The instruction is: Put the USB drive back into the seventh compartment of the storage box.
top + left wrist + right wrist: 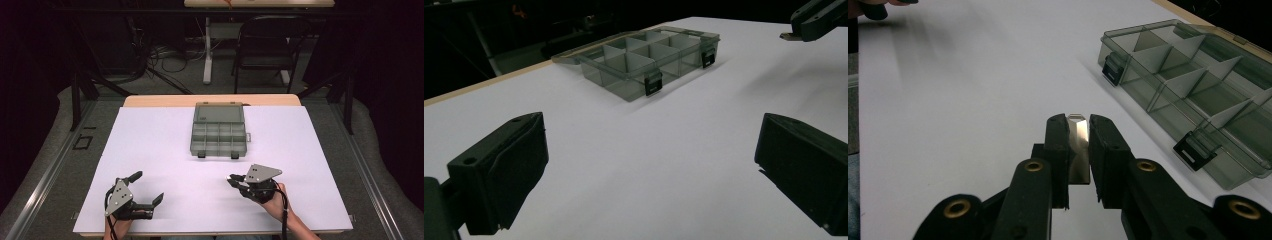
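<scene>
Fingers of my right gripper [1078, 150] were pinched shut on a small metal plate [1078, 145], a thin, shiny sliver with a chamfered tip standing upright between the black pads. My left gripper [145, 190] had its fingers spread wide and held nothing, hovering low over the white table [165, 150]. The compartment box [218, 131] sat well apart from both, toward the far edge, its lid laid back; it was smoky translucent plastic, with thin dividers and two black latches on the near wall.

As I judged it, the plate was the risk: smooth metal against hard pads, gripped by its flat faces, could twist or slip out on the way over. Coming in low, I might also have clipped a divider or the rim and nudged the light box across the slick sheet.
</scene>
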`<state>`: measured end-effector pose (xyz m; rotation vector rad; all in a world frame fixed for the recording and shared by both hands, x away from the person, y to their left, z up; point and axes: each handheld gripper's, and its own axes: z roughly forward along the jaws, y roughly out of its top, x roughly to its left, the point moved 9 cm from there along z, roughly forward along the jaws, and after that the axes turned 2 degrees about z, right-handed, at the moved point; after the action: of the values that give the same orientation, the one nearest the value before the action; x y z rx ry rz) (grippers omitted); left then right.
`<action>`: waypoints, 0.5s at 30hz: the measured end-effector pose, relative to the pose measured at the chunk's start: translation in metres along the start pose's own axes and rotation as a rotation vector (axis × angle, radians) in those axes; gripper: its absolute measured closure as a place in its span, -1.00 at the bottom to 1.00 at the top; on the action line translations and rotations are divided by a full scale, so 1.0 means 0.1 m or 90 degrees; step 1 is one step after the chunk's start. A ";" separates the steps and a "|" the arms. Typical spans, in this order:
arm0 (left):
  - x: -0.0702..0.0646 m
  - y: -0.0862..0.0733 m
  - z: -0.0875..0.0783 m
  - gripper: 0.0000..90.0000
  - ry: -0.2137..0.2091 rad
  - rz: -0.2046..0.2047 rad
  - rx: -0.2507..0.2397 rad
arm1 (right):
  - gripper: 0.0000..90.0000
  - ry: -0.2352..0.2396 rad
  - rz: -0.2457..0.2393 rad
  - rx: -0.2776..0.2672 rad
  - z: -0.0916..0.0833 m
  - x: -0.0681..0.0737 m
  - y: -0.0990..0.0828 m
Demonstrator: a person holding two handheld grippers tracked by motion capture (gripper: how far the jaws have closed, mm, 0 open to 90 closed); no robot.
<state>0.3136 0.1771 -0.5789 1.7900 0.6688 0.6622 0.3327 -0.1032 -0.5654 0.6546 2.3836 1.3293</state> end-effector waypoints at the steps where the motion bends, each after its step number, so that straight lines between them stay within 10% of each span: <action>1: 0.00 0.00 0.00 -0.99 0.001 0.001 0.000 | 0.76 -0.002 0.001 0.000 0.00 -0.01 0.00; 15: 0.00 0.00 -0.01 -0.99 0.004 0.004 0.000 | 0.76 -0.017 0.001 -0.004 -0.04 -0.11 0.01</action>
<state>0.3133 0.1772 -0.5783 1.7913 0.6680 0.6726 0.3401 -0.1112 -0.5622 0.6677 2.3582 1.3195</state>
